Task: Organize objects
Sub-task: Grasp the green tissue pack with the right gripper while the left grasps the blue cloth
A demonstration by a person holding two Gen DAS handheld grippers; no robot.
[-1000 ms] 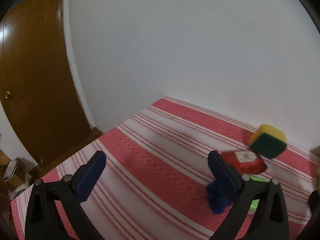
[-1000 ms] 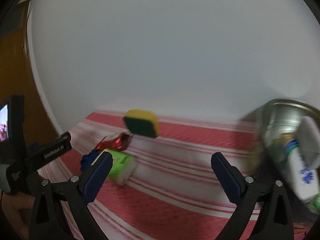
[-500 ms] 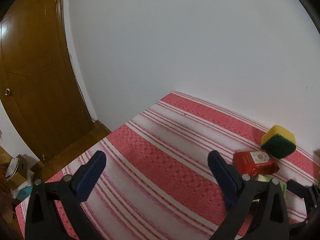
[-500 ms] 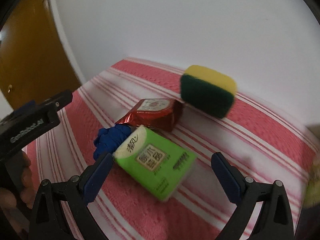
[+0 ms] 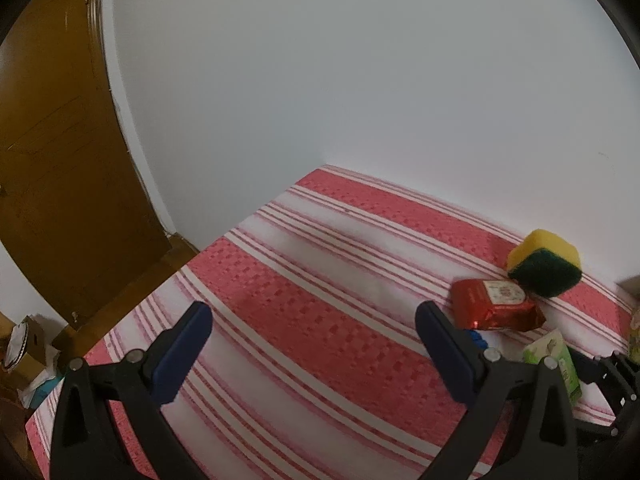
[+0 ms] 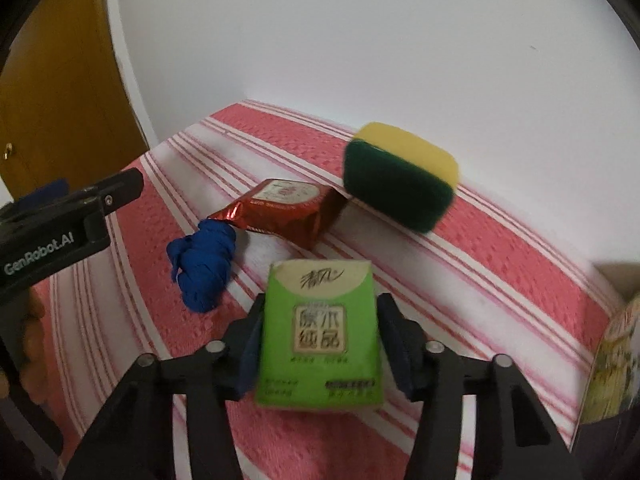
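Item in hand: green tissue pack [image 6: 318, 334], lying on the red-and-white striped bed [image 6: 500, 264] at 6 o'clock of the cluster, between the jaws of my right gripper [image 6: 318, 340]; those jaws are closing on its two long sides, the pads looking to be just meeting the wrapper. At 12 o'clock of the pack I am noting a red foil packet [image 6: 288, 210]; at 1 o'clock, a yellow-and-green sponge [image 6: 400, 182] beside the wall; at 10 o'clock, a blue bundle of cord [image 6: 202, 262]. My left gripper [image 5: 312, 354] is hovering with its jaws released and empty over bare bedcover, the cluster lying at its 2 o'clock. Step, as I judge it: taking up the pack to sort it. Next move calls for a firm but gentle squeeze, since the pack is soft, then a straight lift clear of the cord and packet.
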